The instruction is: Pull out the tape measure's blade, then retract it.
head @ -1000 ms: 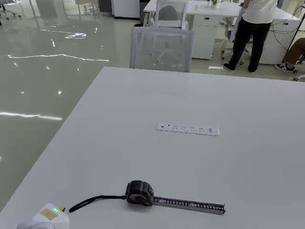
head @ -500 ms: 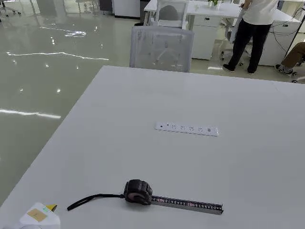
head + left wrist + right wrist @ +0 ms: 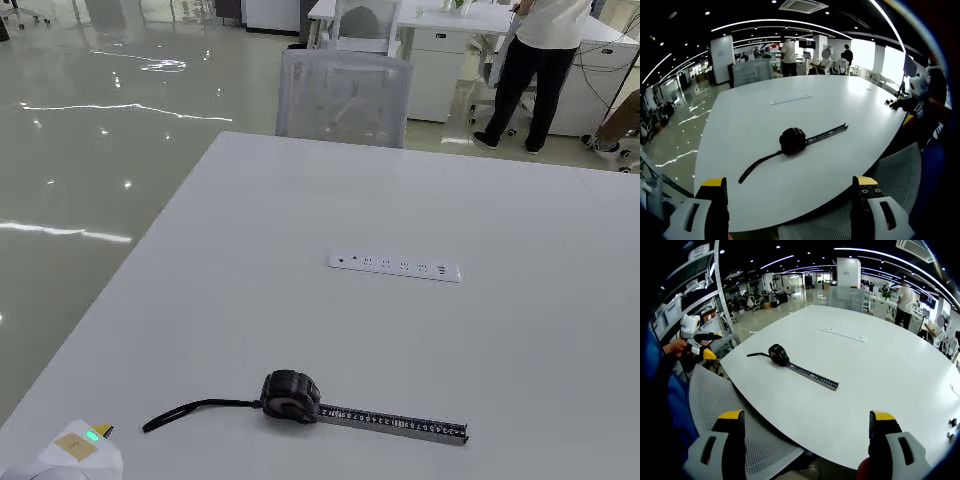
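A broad white tabletop (image 3: 520, 330) stretches ahead of the left gripper (image 3: 790, 181) and the right gripper (image 3: 807, 415), a flat white power strip (image 3: 394, 267) lying farther out on it. Beyond its far edge stands a grey mesh-backed office chair (image 3: 343, 97), then white desks (image 3: 440, 60). Left of the left gripper, glossy pale floor (image 3: 90, 170) mirrors long ceiling strip lights (image 3: 775, 20).

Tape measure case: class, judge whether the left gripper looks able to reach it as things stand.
Probably yes: the left gripper faces the tape measure case with jaws open, and only bare table and the strap lie between them.
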The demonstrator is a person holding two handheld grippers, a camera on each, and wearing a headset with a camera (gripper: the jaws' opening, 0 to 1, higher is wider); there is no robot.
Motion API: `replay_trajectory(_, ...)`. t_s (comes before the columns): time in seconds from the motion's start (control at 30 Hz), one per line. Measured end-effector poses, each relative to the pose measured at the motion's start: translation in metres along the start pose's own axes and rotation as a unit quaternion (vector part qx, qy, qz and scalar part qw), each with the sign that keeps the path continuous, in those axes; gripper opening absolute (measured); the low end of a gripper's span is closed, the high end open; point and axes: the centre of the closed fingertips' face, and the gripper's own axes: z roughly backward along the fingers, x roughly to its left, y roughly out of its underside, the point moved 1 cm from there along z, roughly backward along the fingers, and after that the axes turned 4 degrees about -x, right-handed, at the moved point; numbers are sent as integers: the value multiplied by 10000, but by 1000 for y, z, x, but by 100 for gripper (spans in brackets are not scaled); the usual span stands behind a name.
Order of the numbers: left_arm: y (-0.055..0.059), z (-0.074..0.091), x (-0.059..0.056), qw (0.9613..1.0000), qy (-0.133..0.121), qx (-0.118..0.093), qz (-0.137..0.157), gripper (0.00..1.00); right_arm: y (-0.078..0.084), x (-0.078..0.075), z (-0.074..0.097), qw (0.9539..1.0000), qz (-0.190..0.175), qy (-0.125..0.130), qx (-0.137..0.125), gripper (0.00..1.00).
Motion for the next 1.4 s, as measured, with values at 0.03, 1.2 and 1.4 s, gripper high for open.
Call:
replay_trajectory(0.03, 1, 0, -1, 10000, -1, 27, 10, 100, 1, -1, 0, 10000, 3, 2, 7, 100)
replay_trajectory(1.2, -12, -60, -9, 9989, -204, 81, 422, 98, 2, -13, -55, 9978, 354, -464, 300, 100)
replay_trajectory(1.4, -11, -73, -10, 9985, -202, 141, 480, 97, -1, -19, -68, 9969, 469, -529, 351, 99)
